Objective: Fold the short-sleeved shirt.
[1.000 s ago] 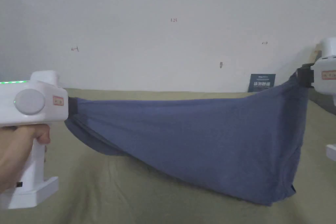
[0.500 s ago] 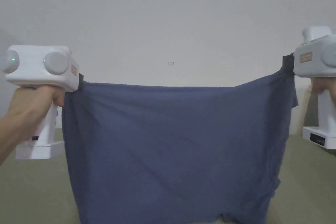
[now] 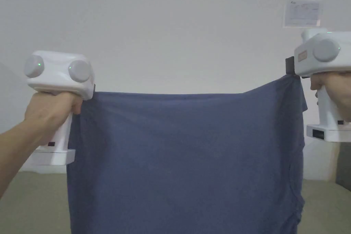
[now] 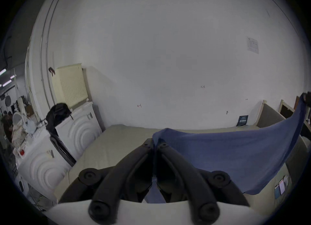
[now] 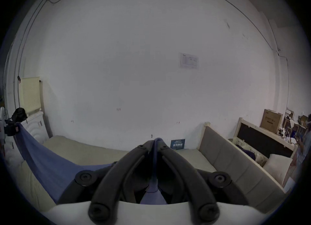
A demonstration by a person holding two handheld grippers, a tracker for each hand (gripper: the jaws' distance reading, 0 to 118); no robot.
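A dark blue short-sleeved shirt (image 3: pixel 185 162) hangs in the air like a curtain, stretched flat between both grippers. My left gripper (image 3: pixel 93 89) pinches its top left corner, and my right gripper (image 3: pixel 290 68) pinches the top right corner, slightly higher. In the left gripper view the black jaws (image 4: pixel 155 142) are closed on blue cloth (image 4: pixel 227 153) that runs off to the right. In the right gripper view the jaws (image 5: pixel 155 142) clamp a fold of the shirt (image 5: pixel 43 158), which runs off to the left. The shirt's lower edge is cut off by the frame.
Under the shirt lies an olive-green bed surface (image 3: pixel 31 204). A white wall (image 3: pixel 171 32) stands behind it, with a paper notice (image 3: pixel 303 13). A grey padded headboard (image 5: pixel 235 166) is on the right, white appliances (image 4: pixel 74 132) on the left, and a cluttered crate (image 5: pixel 262 143) beyond the headboard.
Both grippers have lifted the shirt off the bed, from a low slanted stretch to a high, level hang. The head camera has tilted up with them.
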